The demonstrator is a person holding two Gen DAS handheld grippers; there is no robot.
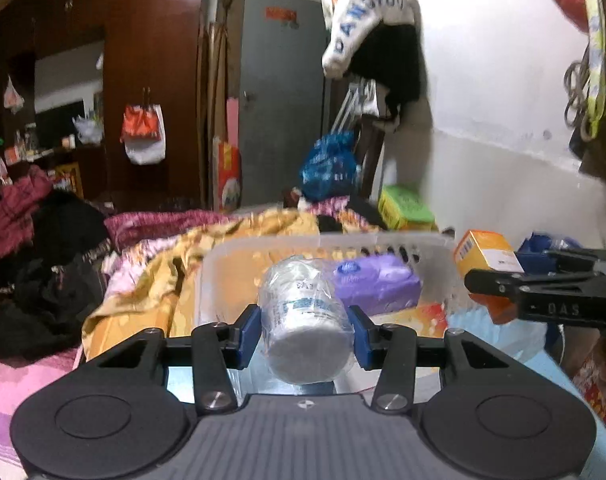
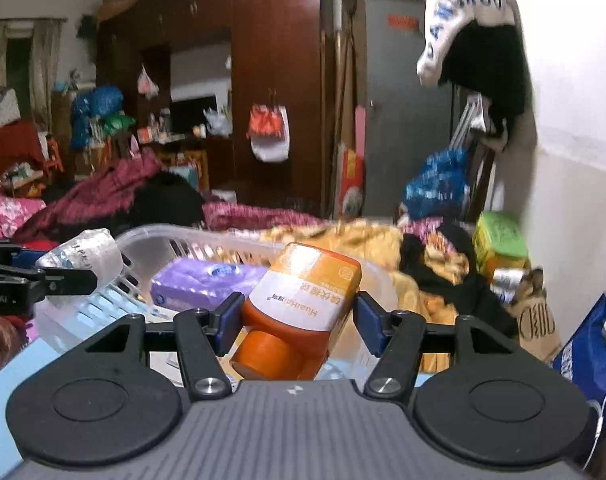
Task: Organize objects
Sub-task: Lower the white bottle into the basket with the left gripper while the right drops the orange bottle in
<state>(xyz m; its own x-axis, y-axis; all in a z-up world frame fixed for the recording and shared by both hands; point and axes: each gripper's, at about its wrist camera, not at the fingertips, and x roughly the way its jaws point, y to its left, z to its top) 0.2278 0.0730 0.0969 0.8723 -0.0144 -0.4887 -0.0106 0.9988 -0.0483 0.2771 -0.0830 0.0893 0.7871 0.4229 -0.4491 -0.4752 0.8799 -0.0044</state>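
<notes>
My left gripper (image 1: 305, 330) is shut on a white plastic-wrapped roll (image 1: 305, 320), held just in front of a clear plastic basket (image 1: 239, 252). A purple tissue pack (image 1: 377, 282) lies inside the basket. My right gripper (image 2: 297, 322) is shut on an orange bottle with a white label (image 2: 303, 304), cap pointing toward the camera, held above the basket's near edge (image 2: 151, 234). The tissue pack (image 2: 207, 278) and the wrapped roll (image 2: 85, 254) also show in the right wrist view. The orange bottle's end (image 1: 487, 250) shows at the right of the left wrist view.
The basket sits on a bed with a yellow blanket (image 1: 163, 276) and piled dark and maroon clothes (image 1: 43, 272). A green box (image 1: 407, 206) and a blue plastic bag (image 1: 329, 164) stand behind. A white wall (image 1: 503, 120) is at right; a blue bag (image 2: 591, 344) is near right.
</notes>
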